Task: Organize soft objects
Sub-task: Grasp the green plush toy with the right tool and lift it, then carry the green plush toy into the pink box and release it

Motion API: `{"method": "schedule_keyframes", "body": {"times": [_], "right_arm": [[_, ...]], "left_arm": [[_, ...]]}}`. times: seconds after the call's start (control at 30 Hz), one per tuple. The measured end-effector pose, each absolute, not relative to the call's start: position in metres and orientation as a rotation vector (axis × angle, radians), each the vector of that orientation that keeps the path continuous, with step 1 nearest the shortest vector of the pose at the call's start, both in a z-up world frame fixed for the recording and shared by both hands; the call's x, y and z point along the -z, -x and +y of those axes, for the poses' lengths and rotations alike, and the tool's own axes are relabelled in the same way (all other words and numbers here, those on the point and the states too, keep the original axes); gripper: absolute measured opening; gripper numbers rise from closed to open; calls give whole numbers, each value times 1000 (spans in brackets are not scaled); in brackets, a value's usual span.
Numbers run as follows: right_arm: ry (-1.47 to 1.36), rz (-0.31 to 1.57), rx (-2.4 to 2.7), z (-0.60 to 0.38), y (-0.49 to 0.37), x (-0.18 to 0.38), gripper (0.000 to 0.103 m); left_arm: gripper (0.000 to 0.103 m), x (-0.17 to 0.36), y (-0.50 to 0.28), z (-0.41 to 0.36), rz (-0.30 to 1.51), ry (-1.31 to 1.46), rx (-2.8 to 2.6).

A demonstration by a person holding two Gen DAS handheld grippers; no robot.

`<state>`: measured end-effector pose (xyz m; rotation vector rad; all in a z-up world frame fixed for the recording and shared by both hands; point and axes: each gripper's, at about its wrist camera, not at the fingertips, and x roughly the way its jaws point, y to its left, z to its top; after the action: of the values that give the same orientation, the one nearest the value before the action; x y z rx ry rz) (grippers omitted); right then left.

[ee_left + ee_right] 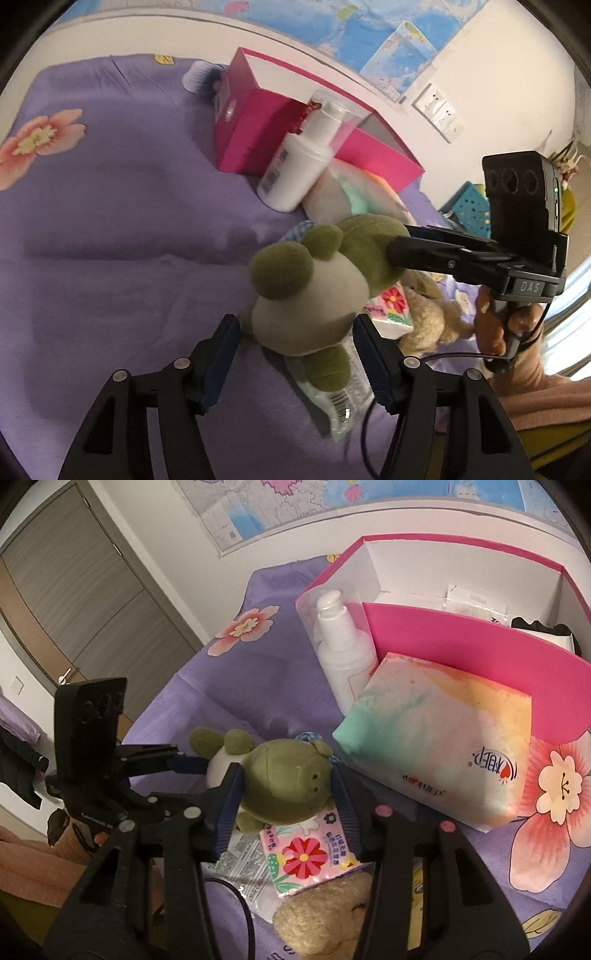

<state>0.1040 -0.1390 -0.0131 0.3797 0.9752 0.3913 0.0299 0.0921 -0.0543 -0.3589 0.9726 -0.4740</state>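
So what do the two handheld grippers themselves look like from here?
Both are black plastic two-finger grippers with ribbed blue finger pads. The left gripper has silver pivot screws; the right gripper has pink ones, "DAS" lettering, a black camera block and a thin black cable. The holder's sleeve is pink.

Soft, even indoor light. In the left view, daylight glares white at 4 o'clock and the bottle (300, 155) smears with motion blur. Fisheye bends both views' edges; corners go black.

A green and cream frog plush (284, 779) lies on the purple bed sheet (236, 686). Beside it a beige plush (325, 919) lies under a pink tissue pack (306, 853).
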Motion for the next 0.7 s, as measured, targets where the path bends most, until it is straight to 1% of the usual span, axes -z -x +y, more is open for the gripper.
{"method": "schedule_keyframes", "body": {"times": [0.3,0.7], "right_arm": [[-401,936,-388,-141,-93,4,49],[-368,787,-410,-145,-88,-56,49]], "left_arm": [[65,39,-32,86,922,353,463],[65,-38,-21,91,709,287,434]]}}
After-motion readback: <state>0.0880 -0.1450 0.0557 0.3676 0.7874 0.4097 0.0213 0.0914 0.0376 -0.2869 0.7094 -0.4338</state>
